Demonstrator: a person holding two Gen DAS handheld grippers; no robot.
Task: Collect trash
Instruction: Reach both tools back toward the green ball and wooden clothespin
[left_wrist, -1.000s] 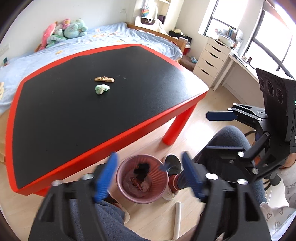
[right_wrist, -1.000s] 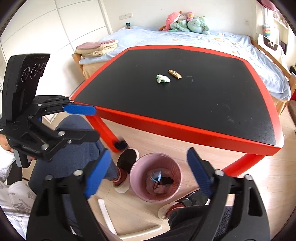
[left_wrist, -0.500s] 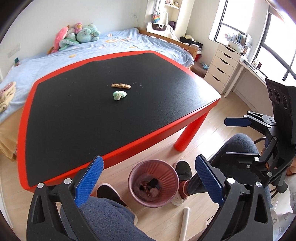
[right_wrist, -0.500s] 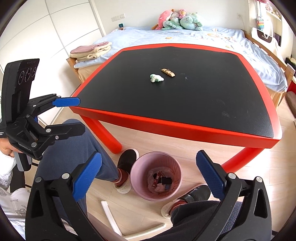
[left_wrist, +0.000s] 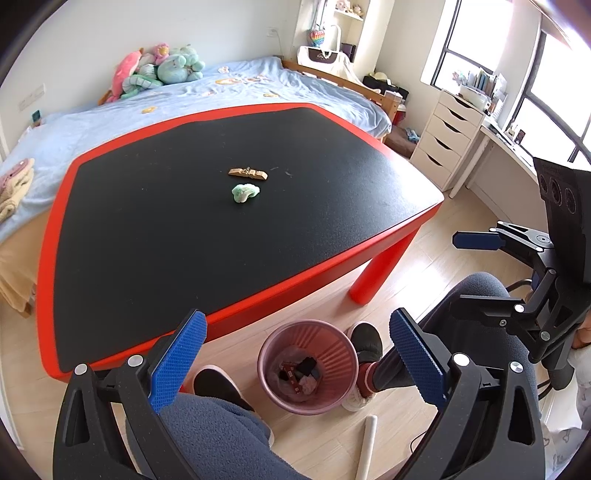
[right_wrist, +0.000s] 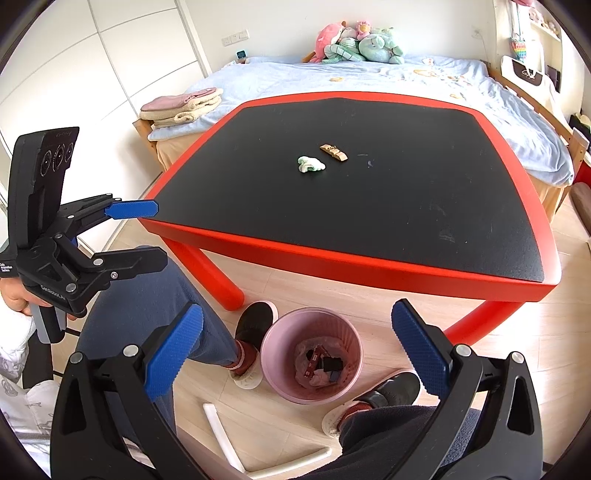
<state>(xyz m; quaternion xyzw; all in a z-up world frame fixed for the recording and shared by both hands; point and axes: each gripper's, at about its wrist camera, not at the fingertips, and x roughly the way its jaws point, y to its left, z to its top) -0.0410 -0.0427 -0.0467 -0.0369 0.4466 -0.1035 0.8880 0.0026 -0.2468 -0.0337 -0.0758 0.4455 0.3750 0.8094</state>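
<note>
Two pieces of trash lie close together near the middle of a black, red-edged table (left_wrist: 110, 236): a crumpled pale green scrap (left_wrist: 245, 192) and, just beyond it, a flat tan wrapper (left_wrist: 247, 172). On the wooden floor below the near edge of the table, between the person's feet, stands a pink ribbed bin (left_wrist: 308, 363). It holds a few pieces already – a red wrapper, something black, and pale crumpled scraps over a thin liner.

The left tongs (left_wrist: 295, 363) and the right tongs (right_wrist: 297, 352) both hang above the bin, blue pads spread wide apart, gripping nothing.

Risks, as a judgement: the two scraps sit far in from the near edge, so reaching them means a long stretch across the table. They are light and thin; a pinch may slide the wrapper along the surface rather than lift it, or let it slip free on the way back and land on the floor beside the bin
</note>
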